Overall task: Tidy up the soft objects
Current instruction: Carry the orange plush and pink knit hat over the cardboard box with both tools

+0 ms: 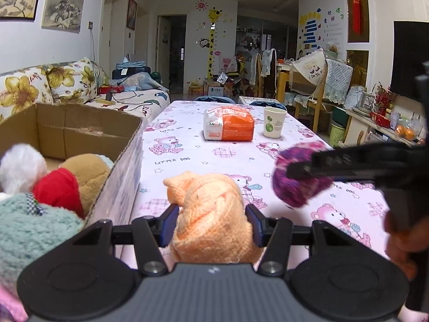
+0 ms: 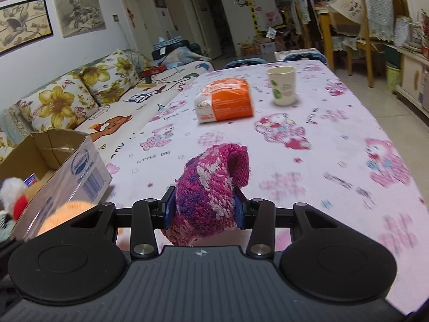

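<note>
Orange pack (image 1: pixel 228 124) reads "KAIXIN"; tablecloth (image 1: pixel 187 166) says "LITTLE DOG".

We cannot see the lower part of the orange cloth (image 1: pixel 211 214): it drops behind the gripper body below the fingers. Left of the fingers, the soft toys (image 1: pixel 40 187) in the cardboard box (image 1: pixel 88 131) run off the picture's edge. In the right wrist view the tablecloth (image 2: pixel 348 166) right of the fingers is smeared, and the purple knit (image 2: pixel 209 196) hides its underside.
</note>
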The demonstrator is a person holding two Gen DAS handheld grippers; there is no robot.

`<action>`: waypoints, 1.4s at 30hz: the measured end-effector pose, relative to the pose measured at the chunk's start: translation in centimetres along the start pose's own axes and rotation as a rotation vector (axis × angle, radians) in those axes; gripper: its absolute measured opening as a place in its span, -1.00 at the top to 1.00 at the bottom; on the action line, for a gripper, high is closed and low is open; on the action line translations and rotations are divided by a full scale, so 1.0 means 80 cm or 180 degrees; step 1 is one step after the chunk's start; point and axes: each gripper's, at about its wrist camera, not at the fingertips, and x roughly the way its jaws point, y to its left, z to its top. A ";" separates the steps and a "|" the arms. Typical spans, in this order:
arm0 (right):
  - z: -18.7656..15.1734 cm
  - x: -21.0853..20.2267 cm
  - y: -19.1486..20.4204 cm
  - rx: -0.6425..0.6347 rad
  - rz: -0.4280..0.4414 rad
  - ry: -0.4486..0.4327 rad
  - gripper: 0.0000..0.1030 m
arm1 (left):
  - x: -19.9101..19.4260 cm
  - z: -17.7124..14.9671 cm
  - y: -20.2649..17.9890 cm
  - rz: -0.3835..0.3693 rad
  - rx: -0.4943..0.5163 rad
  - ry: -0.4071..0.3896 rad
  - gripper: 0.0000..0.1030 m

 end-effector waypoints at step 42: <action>-0.034 -0.082 0.071 -0.0592 0.0070 -0.0347 -0.02 | -0.116 0.052 0.071 0.0598 0.0088 -0.0384 -0.04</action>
